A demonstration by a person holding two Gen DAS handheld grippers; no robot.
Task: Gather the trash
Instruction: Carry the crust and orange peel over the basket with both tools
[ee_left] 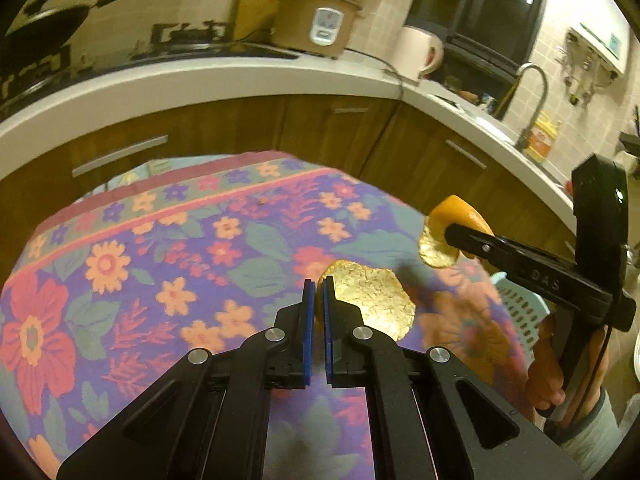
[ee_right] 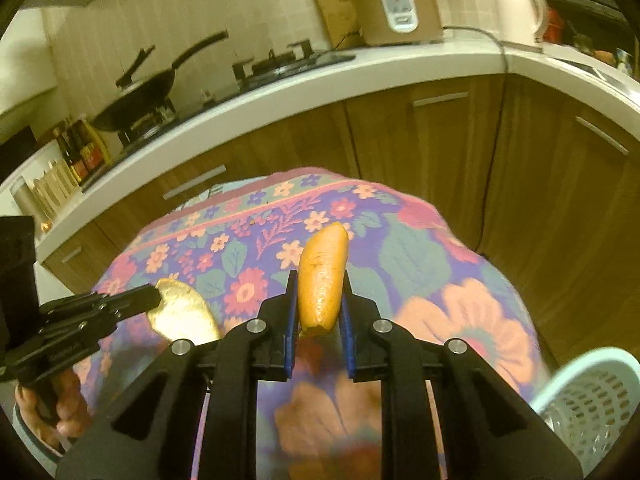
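Note:
My left gripper is shut on a piece of orange peel, pale pith side up, held above the floral tablecloth. It also shows in the right wrist view at the left. My right gripper is shut on a second orange peel, orange skin facing the camera; this peel also shows in the left wrist view at the right, in the air above the table's right side. A pale blue perforated basket sits low at the right, below and right of my right gripper.
A white kitchen counter with wooden cabinets curves behind the table. On it stand a rice cooker, a kettle, a wok on the stove and bottles. A sink tap is at the right.

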